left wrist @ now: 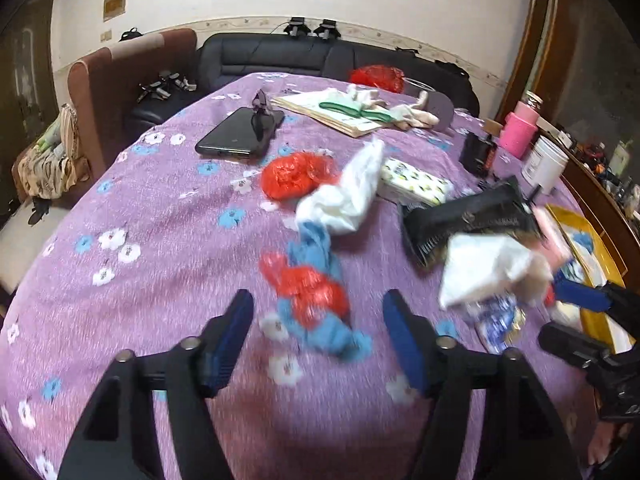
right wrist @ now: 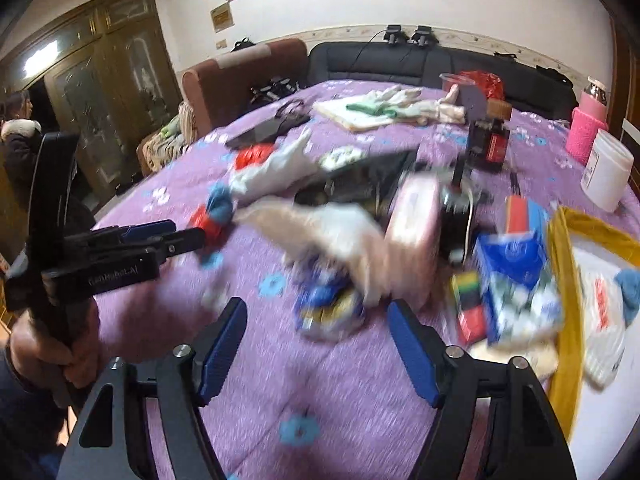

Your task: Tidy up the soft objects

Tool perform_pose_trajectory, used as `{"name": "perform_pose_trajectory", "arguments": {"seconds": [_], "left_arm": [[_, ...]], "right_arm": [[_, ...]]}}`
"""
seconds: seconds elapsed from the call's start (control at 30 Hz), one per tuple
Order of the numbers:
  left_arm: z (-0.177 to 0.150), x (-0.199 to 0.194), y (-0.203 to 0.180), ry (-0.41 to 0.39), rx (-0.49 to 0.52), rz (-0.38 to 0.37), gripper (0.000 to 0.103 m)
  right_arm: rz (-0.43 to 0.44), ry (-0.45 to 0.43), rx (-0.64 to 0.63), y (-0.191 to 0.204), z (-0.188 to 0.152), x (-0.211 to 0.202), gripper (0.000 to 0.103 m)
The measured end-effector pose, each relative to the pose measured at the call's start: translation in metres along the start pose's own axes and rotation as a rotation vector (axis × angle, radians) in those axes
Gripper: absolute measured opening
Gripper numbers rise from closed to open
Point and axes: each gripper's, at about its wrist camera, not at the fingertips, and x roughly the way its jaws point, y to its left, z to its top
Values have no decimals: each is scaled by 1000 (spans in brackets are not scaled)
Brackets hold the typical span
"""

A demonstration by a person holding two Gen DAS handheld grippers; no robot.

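Both tools, left [left wrist: 318, 344] and right [right wrist: 318, 350], gape empty; motion blur smears the white cloth [right wrist: 332, 236].

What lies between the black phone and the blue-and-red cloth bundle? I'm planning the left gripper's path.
In the left wrist view, only bare purple tablecloth between phone and blue-and-red cloth bundle; the crumpled red bag sits just right of that line.
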Motion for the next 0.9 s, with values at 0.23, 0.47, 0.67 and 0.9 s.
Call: {"name": "perform_pose_trajectory", "arguments": {"seconds": [0.23, 0.47, 0.67, 0.9], "left_arm": [[2, 10, 34, 39, -167, -65, 67], [6, 8, 23, 42, -90, -1, 67], [23, 28, 15, 100, -55, 33, 36], [15, 32, 5, 86, -13, 94, 33]], "right_arm": [[-84, 36, -92, 19, 30, 34, 40], [23, 12, -42, 4, 13, 25, 12], [247, -85, 13, -3, -2, -14, 12], [358, -155, 10, -1, -6, -36, 12]]}}
